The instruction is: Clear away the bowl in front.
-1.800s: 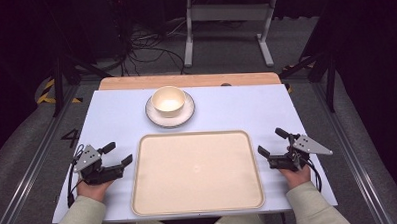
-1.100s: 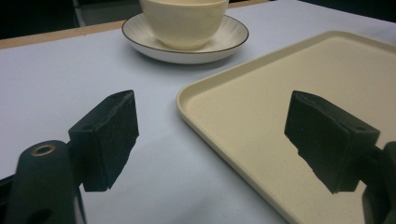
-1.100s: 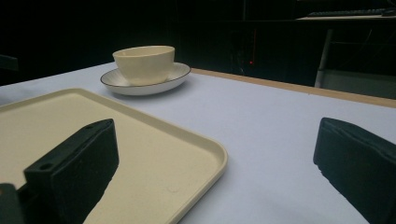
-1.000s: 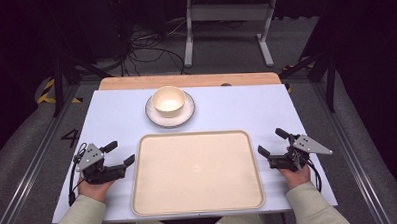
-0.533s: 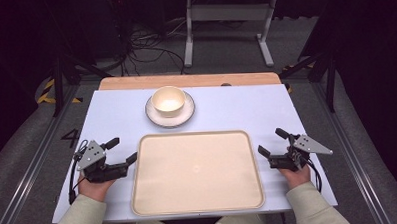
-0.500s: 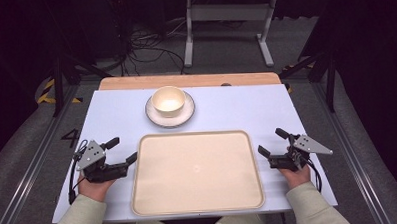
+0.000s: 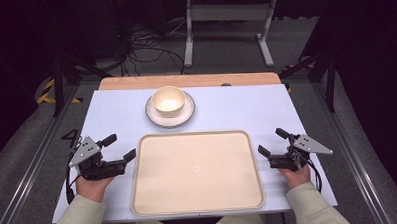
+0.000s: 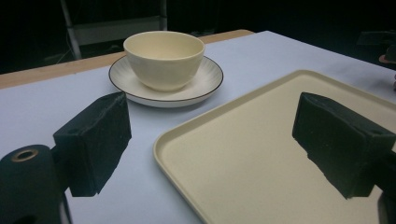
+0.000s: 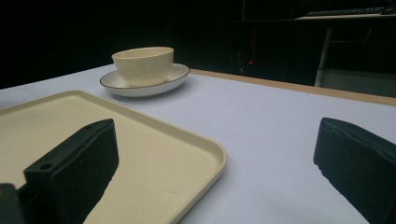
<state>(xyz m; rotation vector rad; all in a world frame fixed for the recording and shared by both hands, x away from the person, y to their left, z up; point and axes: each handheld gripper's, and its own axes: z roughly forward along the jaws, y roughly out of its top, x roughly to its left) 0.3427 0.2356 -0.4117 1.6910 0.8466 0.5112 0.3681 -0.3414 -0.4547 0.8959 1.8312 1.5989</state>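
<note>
A cream tray (image 7: 196,172) lies in the middle of the pale table, near its front edge. Behind it a cream bowl (image 7: 168,99) stands on a dark-rimmed saucer (image 7: 182,115). My left gripper (image 7: 120,147) hovers just left of the tray, open; its jaws have just been opening with nothing between them. In the left gripper view the bowl (image 8: 163,58) and saucer (image 8: 205,84) lie ahead, with the tray's corner (image 8: 161,144) below. My right gripper (image 7: 271,141) rests open at the tray's right edge, empty. The right gripper view has the tray (image 9: 140,135) and the bowl (image 9: 142,63) farther off.
The table (image 7: 246,110) ends in a wooden strip (image 7: 185,81) at the far side. Bare surface lies right of the saucer and on both sides of the tray. A metal stand (image 7: 228,21) and cables (image 7: 144,49) are on the dark floor beyond.
My left gripper has lifted a little above the table and its jaws stand slightly wider. The right gripper, tray, bowl and saucer have kept still.
</note>
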